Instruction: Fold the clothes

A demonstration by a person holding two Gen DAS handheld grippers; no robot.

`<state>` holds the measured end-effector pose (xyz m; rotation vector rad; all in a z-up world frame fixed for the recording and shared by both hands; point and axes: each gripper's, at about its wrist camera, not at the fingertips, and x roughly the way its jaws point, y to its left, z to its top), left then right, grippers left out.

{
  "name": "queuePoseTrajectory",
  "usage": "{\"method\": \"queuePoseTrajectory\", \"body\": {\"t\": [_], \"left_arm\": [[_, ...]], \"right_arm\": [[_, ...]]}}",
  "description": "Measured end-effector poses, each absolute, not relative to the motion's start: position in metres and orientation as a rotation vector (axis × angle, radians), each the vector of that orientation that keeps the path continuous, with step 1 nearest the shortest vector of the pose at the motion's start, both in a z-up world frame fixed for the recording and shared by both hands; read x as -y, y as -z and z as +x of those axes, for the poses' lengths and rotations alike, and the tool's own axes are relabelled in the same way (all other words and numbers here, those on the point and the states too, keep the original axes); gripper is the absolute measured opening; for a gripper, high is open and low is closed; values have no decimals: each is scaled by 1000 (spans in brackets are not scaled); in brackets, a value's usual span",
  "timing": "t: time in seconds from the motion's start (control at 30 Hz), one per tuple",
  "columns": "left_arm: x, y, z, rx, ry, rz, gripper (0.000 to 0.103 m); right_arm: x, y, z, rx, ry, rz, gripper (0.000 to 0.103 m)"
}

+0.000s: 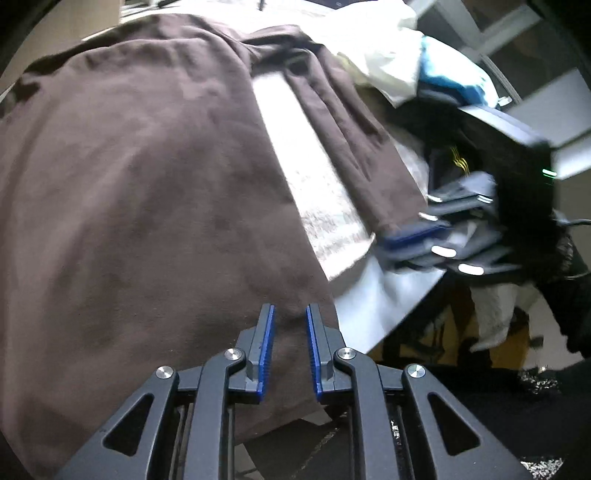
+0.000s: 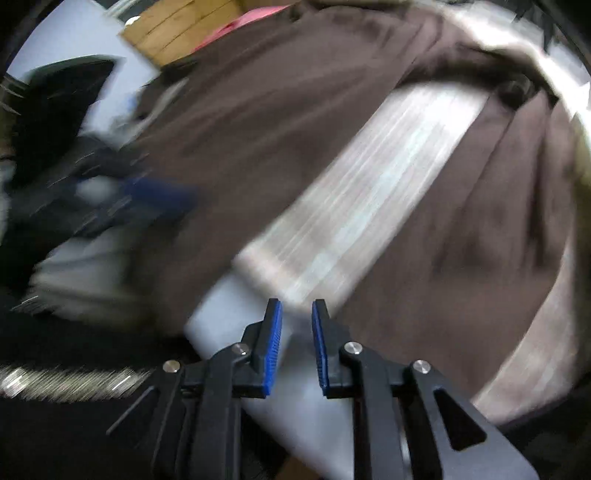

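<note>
Brown trousers (image 1: 140, 177) lie spread on a white-covered table, the two legs apart with a strip of pale cloth (image 1: 314, 184) showing between them. My left gripper (image 1: 290, 314) is open and empty, its blue pads just above the near hem of the left leg. My right gripper shows in the left wrist view (image 1: 424, 240) at the end of the other leg (image 1: 354, 140), blurred. In the right wrist view my right gripper (image 2: 296, 310) is open and empty over the table edge, between the two brown legs (image 2: 443, 240). That view is motion-blurred.
A heap of white, blue and dark clothes (image 1: 406, 62) lies at the far right of the table. The table's near edge (image 1: 388, 314) drops to a dark frame and floor. A wooden box (image 2: 177, 29) and pink cloth (image 2: 240, 22) lie beyond the trousers.
</note>
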<state>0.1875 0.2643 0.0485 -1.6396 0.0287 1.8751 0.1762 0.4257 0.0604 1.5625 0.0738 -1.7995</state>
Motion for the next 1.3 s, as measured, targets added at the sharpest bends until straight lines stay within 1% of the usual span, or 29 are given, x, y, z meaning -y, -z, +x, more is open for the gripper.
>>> {"method": "queuePoseTrajectory", "body": {"t": [0.03,0.07,0.1,0.13,0.23,0.37,0.4,0.43,0.47,0.5,0.53,0.57,0.6,0.63,0.7,0.73,0.83,0.9,0.93,0.97,1.0,1.03,1.07,1.1,1.13,1.17,1.2,1.3], "left_arm": [[-268,-50,189,-18,-1890,-1638,24],[-273,-50,191,-9,-1905,-1637,30],[-279,-49,192,-18,-1919,-1632,32],[-285,-48,194,-28,-1932,-1628,33],[-299,-43,192,-50,-1971,-1638,40],[-312,-30,181,-62,-2039,-1688,40],[-315,-27,179,-68,-2049,-1701,40],[-316,-25,177,-81,-2065,-1699,40],[-317,-26,177,-89,-2075,-1692,40],[-318,-27,176,-98,-2084,-1686,37],[-317,-27,176,-105,-2090,-1682,28],[-315,-27,175,-108,-2094,-1679,3],[-309,-29,173,-66,-2080,-1683,3],[-303,-31,171,-25,-2066,-1686,2],[-292,-40,170,37,-2053,-1678,2],[-286,-50,171,48,-2060,-1658,2],[-278,-75,175,85,-2065,-1613,2],[-275,-88,177,113,-2061,-1589,2],[-274,-90,178,137,-2031,-1596,6],[-274,-91,179,162,-2002,-1602,16],[-274,-93,180,185,-1974,-1607,22],[-270,-94,181,197,-1967,-1614,31],[-266,-98,183,187,-1978,-1614,31],[-258,-104,184,173,-1997,-1615,31],[-246,-108,183,167,-2026,-1623,31],[-233,-113,182,161,-2055,-1630,31],[-213,-120,179,155,-2086,-1636,32],[-163,-139,167,123,-2226,-1662,31]], "right_arm": [[-436,-74,175,-89,1857,1538,18],[-448,-86,172,-102,1926,1520,21],[-462,-93,162,-113,2036,1527,38],[-478,-100,150,-114,2147,1537,52],[-519,-89,108,2,2295,1632,53],[-535,-60,83,61,2296,1727,53],[-533,-56,81,58,2294,1722,56],[-528,-59,82,39,2299,1670,55],[-521,-60,83,16,2258,1643,52],[-515,-60,84,-6,2234,1627,34],[-512,-63,86,-36,2228,1609,12],[-508,-65,87,-65,2222,1590,7],[-505,-68,89,-94,2215,1572,5],[-503,-74,90,-110,2212,1550,4],[-515,-105,91,-62,2242,1477,4],[-523,-125,91,-74,2290,1434,4],[-561,-197,98,-162,2500,1298,4],[-586,-223,89,-306,2649,1293,3],[-597,-234,85,-374,2710,1299,4],[-603,-234,81,-419,2729,1344,4],[-608,-233,77,-459,2743,1390,4],[-611,-229,75,-478,2741,1433,4],[-614,-227,76,-484,2731,1449,5],[-609,-228,77,-465,2711,1439,11],[-604,-228,78,-446,2691,1429,18],[-599,-229,80,-428,2670,1418,22],[-595,-230,81,-397,2647,1404,24],[-585,-241,81,-184,2569,1316,24]]}}
